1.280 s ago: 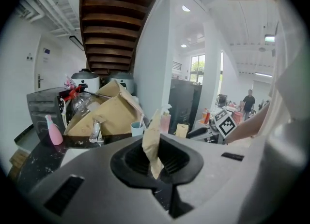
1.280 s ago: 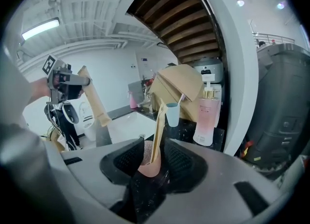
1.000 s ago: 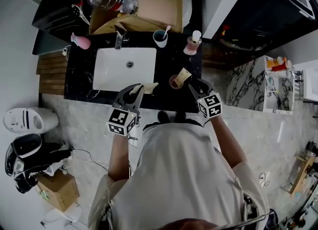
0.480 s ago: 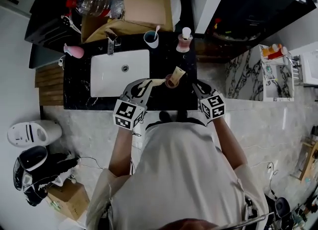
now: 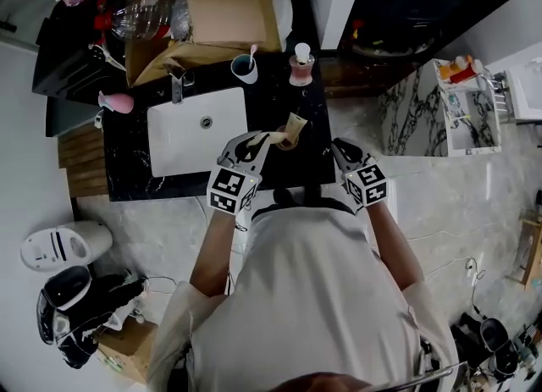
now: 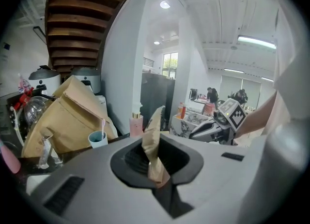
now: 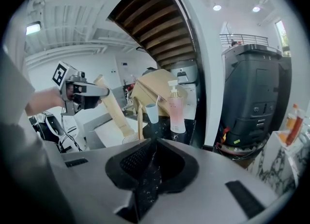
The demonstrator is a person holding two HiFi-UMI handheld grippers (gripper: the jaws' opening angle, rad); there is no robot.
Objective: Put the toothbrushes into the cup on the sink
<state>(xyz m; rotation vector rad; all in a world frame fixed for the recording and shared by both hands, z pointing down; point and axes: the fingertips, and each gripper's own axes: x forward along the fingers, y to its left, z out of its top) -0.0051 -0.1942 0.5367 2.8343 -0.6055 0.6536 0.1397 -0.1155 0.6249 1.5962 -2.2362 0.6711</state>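
Observation:
On the black counter point(image 5: 315, 162) behind the white basin point(image 5: 195, 132) stands the cup point(image 5: 244, 66), a pink-handled toothbrush point(image 5: 252, 50) in it; both show in the gripper views as cup point(image 6: 98, 139) and cup point(image 7: 151, 113). My left gripper point(image 5: 251, 148) is shut on a tan paper packet point(image 6: 154, 150), whose far end reaches a small round dish point(image 5: 286, 140) on the counter. Beside that packet point(image 7: 112, 107), a bamboo stick point(image 7: 139, 117) stands upright. My right gripper point(image 5: 339, 146) sits right of the dish, its jaws closing with nothing between them.
A pink pump bottle point(image 5: 301, 67) stands right of the cup. The faucet point(image 5: 177, 85) is behind the basin, a pink object point(image 5: 116, 102) at its left. A big brown paper bag point(image 5: 224, 1) and a clear plastic bottle point(image 5: 140, 18) crowd the back.
My left gripper has carried the packet right until it reaches the round dish. My right gripper has drawn back from the dish.

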